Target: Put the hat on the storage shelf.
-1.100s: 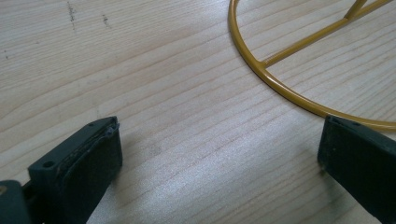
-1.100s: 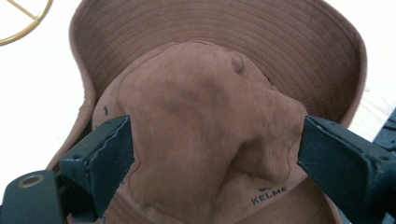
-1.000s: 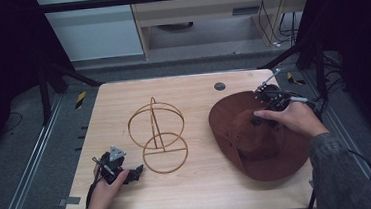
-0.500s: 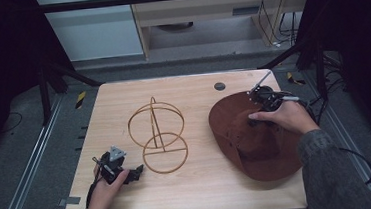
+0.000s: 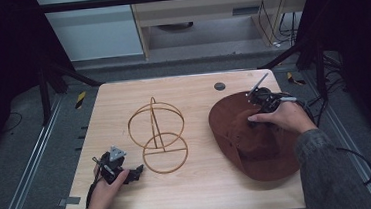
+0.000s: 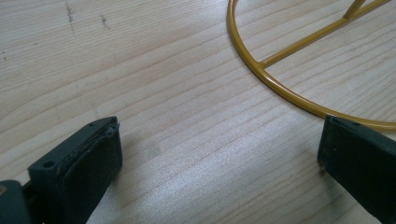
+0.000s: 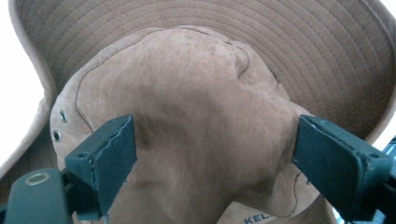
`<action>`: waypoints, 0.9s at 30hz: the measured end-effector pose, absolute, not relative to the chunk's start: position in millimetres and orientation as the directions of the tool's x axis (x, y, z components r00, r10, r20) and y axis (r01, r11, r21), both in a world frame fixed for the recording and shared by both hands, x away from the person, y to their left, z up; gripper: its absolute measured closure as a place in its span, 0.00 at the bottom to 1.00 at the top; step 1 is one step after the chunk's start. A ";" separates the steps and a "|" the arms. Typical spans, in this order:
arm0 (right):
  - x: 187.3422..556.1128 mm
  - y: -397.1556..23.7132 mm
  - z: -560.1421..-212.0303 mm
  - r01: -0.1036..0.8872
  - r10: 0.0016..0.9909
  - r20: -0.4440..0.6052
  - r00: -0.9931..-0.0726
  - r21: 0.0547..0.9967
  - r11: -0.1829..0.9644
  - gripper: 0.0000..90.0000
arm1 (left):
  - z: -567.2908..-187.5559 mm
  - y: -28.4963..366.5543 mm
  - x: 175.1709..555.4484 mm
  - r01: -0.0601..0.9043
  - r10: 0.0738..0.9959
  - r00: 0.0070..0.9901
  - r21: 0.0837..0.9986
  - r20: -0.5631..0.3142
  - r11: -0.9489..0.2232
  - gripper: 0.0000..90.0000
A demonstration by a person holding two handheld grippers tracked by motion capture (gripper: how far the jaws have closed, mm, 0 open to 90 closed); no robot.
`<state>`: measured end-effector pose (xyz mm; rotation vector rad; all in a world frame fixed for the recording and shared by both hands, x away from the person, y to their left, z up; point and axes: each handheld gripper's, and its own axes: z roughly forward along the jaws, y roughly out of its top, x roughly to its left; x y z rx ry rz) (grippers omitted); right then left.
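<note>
A light wooden table [image 5: 200,193] with a visible grain is seen from above; a small dark round disc [image 5: 219,86] is set into its far part. The table is flanked by metal rails on a grey floor, with black frame posts at both sides. Beyond it a pale cabinet and hanging cables are seen against the far wall.

A brown suede hat [image 5: 257,144] with a wide stitched brim is laid on the right part of the table. The right gripper [image 5: 254,110] is held over the hat's crown; in the right gripper view its jaws are spread wide on either side of the crown [image 7: 196,126], and nothing is clamped. Two metal eyelets [image 7: 59,126] are seen on the crown's side.

A golden wire hat stand [image 5: 158,131], made of rings, is stood at the table's middle, well apart from the hat. The left gripper [image 5: 136,171] is rested near the front left, just beside the stand's base ring [image 6: 285,88], its jaws wide apart and empty.
</note>
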<state>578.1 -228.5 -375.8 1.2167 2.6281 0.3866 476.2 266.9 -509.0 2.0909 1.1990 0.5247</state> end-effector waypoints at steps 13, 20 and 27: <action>576.7 -229.2 -384.2 0.709 0.764 -0.090 -0.639 0.317 0.630 0.19 | -509.0 266.9 476.2 0.601 0.867 0.498 0.714 0.017 -0.360 0.00; 575.9 -230.9 -387.9 0.699 0.755 -0.099 -0.649 0.315 0.642 0.22 | -509.0 267.0 476.2 0.601 0.866 0.499 0.714 0.017 -0.360 0.00; 575.5 -230.8 -389.1 0.699 0.754 -0.108 -0.648 0.308 0.645 0.28 | -509.1 266.8 476.2 0.600 0.868 0.497 0.715 0.016 -0.358 0.00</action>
